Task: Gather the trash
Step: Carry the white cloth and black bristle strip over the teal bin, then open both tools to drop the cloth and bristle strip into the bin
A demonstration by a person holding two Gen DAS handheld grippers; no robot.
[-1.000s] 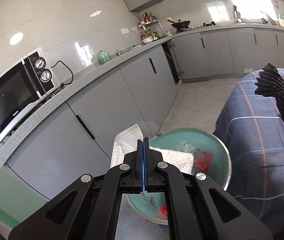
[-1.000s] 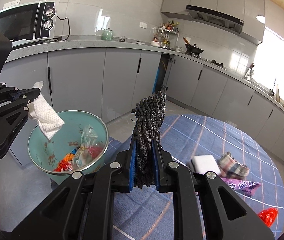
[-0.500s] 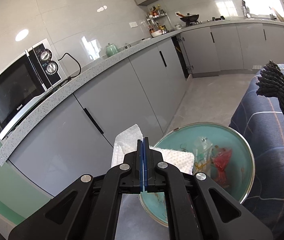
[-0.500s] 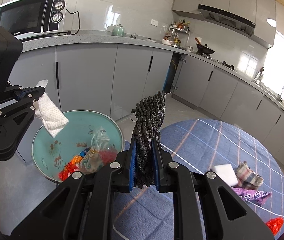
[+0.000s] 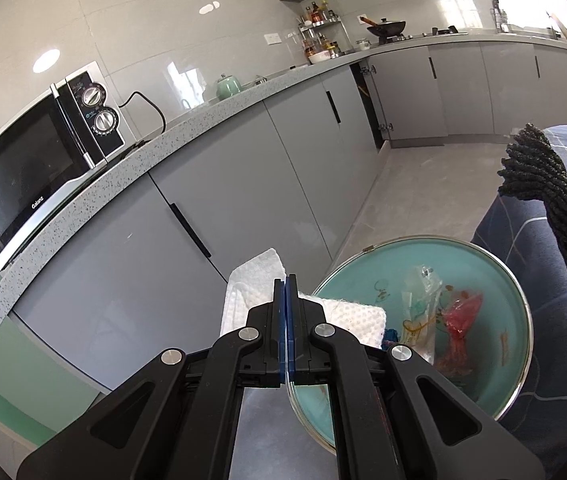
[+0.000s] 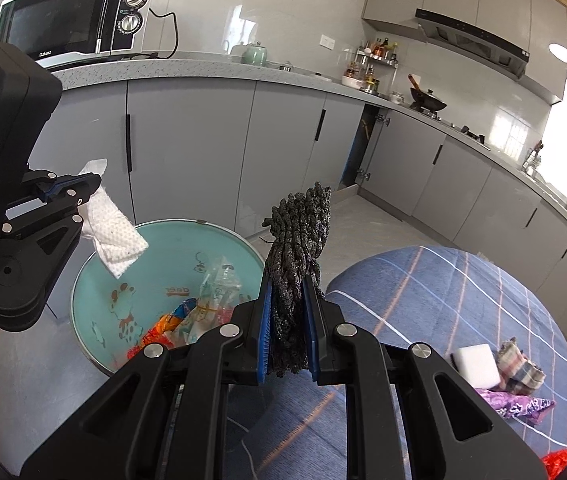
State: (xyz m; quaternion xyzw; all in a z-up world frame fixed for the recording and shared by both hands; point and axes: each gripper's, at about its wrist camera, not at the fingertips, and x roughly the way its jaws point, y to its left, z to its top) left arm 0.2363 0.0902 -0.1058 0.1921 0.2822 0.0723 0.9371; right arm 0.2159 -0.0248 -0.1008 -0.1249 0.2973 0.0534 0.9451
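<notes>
both tools (image 5: 286, 280) (image 6: 288, 304) loaded, above bin (image 6: 83, 304)

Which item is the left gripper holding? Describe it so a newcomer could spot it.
Find the teal bin on the floor by the grey cabinets. Above its rim, the left gripper is shut on a white dimpled paper towel that hangs down. It is the only white sheet there; the wrappers in the bin are coloured or clear.
</notes>
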